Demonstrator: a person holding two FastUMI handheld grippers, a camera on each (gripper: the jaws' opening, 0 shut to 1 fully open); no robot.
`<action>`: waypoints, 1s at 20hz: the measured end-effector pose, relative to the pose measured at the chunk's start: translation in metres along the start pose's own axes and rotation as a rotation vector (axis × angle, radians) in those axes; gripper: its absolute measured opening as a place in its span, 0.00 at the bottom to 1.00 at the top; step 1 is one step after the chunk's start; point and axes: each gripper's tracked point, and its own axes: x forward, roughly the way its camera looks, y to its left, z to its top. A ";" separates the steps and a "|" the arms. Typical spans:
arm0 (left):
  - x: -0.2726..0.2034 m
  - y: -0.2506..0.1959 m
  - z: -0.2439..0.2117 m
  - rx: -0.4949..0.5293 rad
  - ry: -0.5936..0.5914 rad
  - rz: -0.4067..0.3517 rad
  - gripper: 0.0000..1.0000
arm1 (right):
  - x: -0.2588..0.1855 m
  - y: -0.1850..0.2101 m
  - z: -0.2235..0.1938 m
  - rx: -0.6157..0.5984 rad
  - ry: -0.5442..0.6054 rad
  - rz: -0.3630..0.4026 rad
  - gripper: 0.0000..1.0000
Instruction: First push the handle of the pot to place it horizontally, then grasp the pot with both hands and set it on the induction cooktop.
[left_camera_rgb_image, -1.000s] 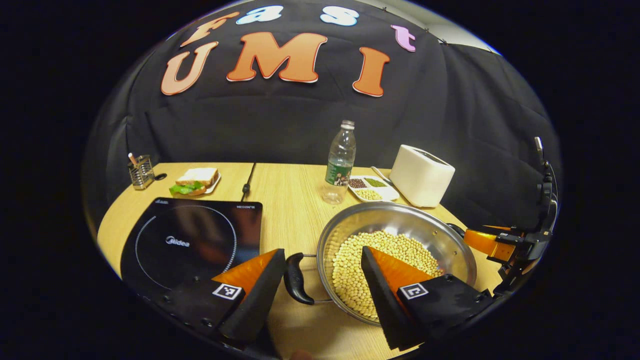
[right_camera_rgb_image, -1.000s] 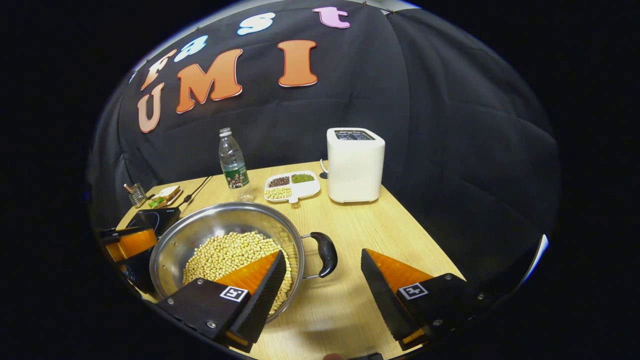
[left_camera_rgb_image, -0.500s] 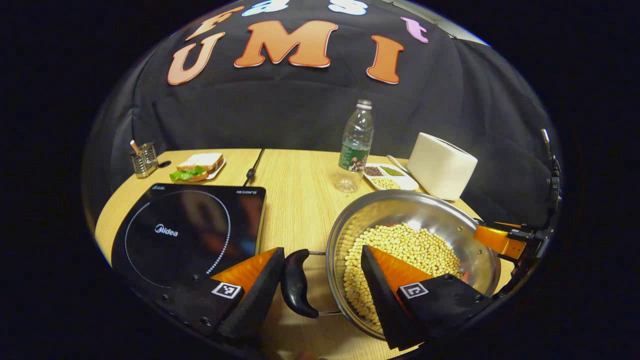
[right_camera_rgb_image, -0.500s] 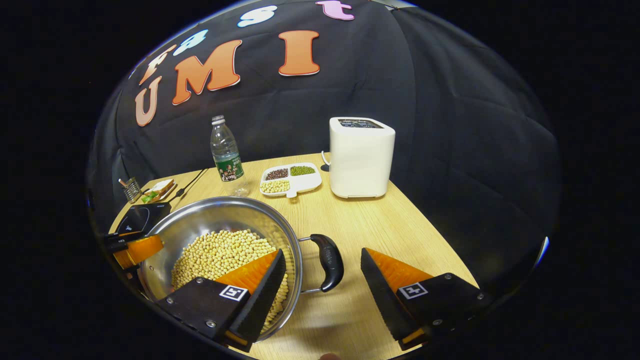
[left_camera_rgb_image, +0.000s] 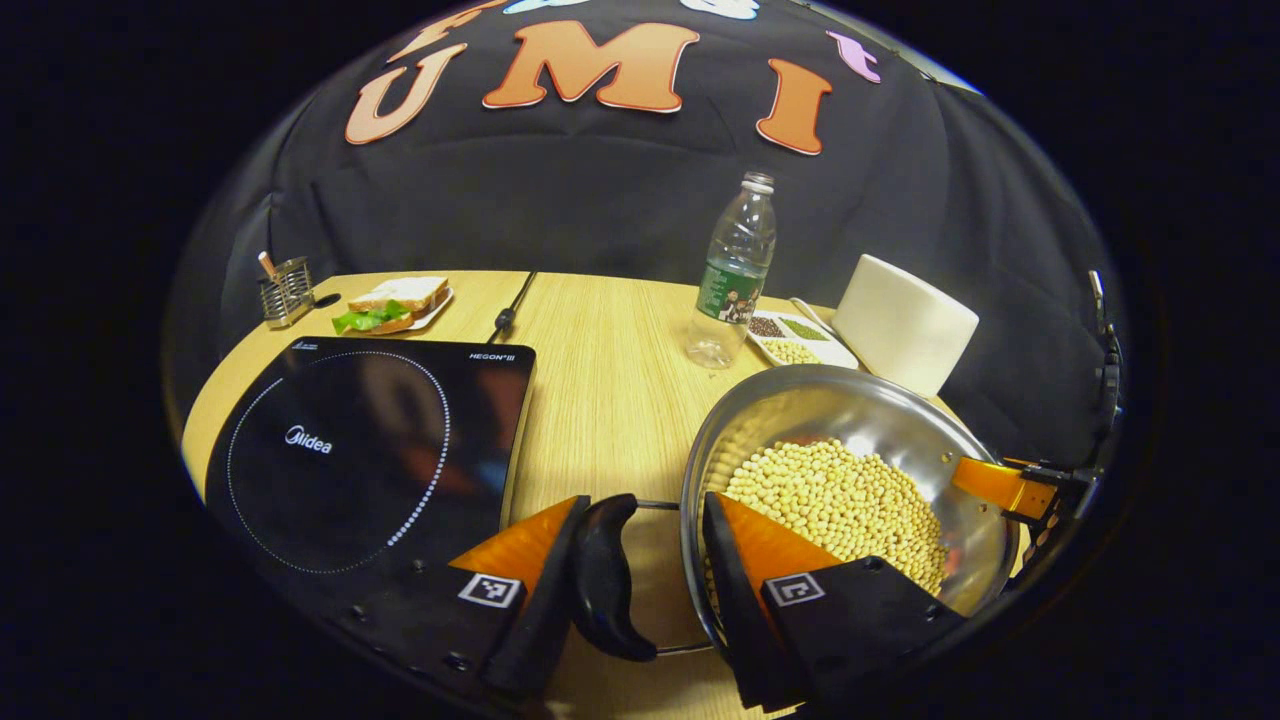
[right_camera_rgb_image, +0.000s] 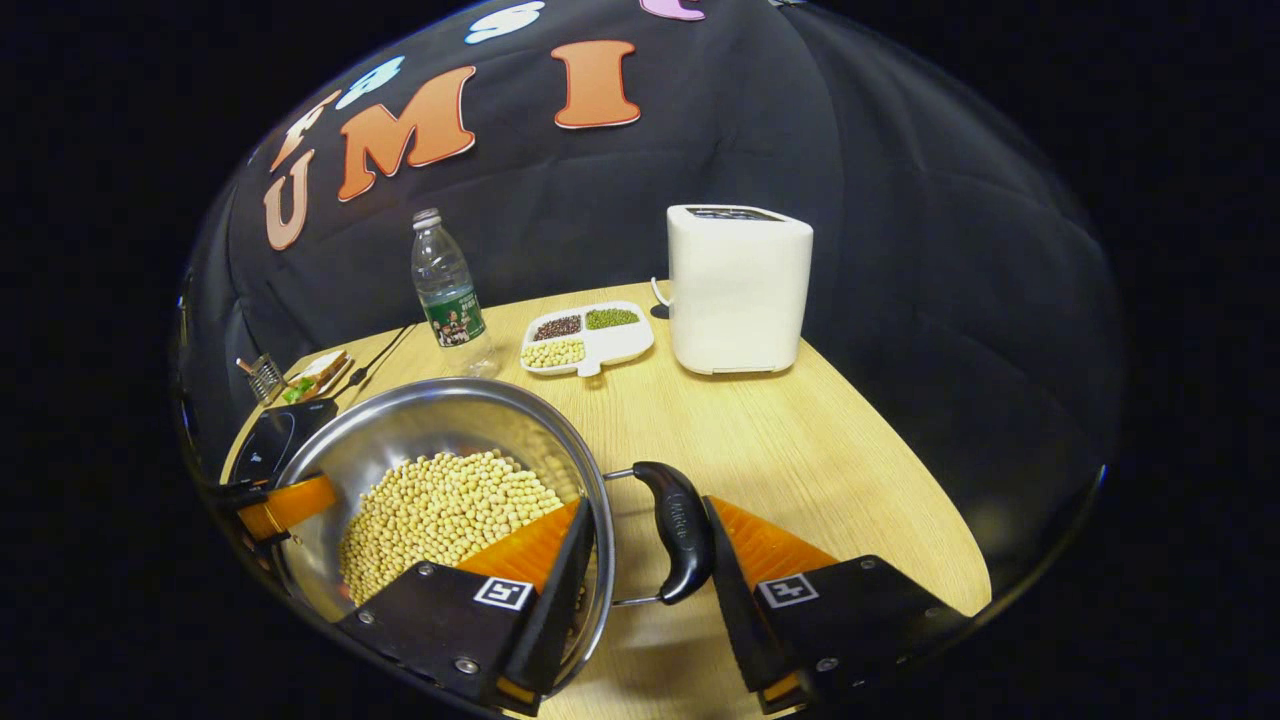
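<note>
A: Your left tongs (left_camera_rgb_image: 640, 580) straddle the pot's left handle (left_camera_rgb_image: 603, 578). One finger sits against its outer side and the other is inside the rim, so they're narrowed but I can't tell that both press on anything.

B: And the right tongs (right_camera_rgb_image: 645, 580)?

A: Much the same. One finger touches the right handle (right_camera_rgb_image: 678, 543), the other lies over the soybeans (right_camera_rgb_image: 445, 510) inside the pot (right_camera_rgb_image: 400, 430). Clamped or not, I can't tell.

B: Where's the pot?

A: On the table (right_camera_rgb_image: 800, 450), right of the induction cooktop (left_camera_rgb_image: 370, 450) and apart from it. Beyond the pot stand the bottle (left_camera_rgb_image: 735, 270), divided dish (right_camera_rgb_image: 585, 338) and toaster (right_camera_rgb_image: 738, 285).

B: So which step?

A: Both handles look horizontal, so I'd say you're taking the two-handed grasp. Next, close firmly on both sides, lift level so no beans spill, then carry it left onto the cooktop ring.
</note>
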 end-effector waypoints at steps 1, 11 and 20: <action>0.003 0.002 -0.002 0.003 0.013 0.003 0.73 | -0.003 0.000 -0.001 0.008 0.003 0.002 0.65; -0.030 0.005 -0.003 -0.022 0.101 0.012 0.66 | -0.039 0.009 0.000 0.075 0.028 -0.001 0.50; -0.105 0.033 0.064 -0.038 -0.036 -0.010 0.66 | -0.107 0.055 0.053 0.082 -0.090 0.026 0.50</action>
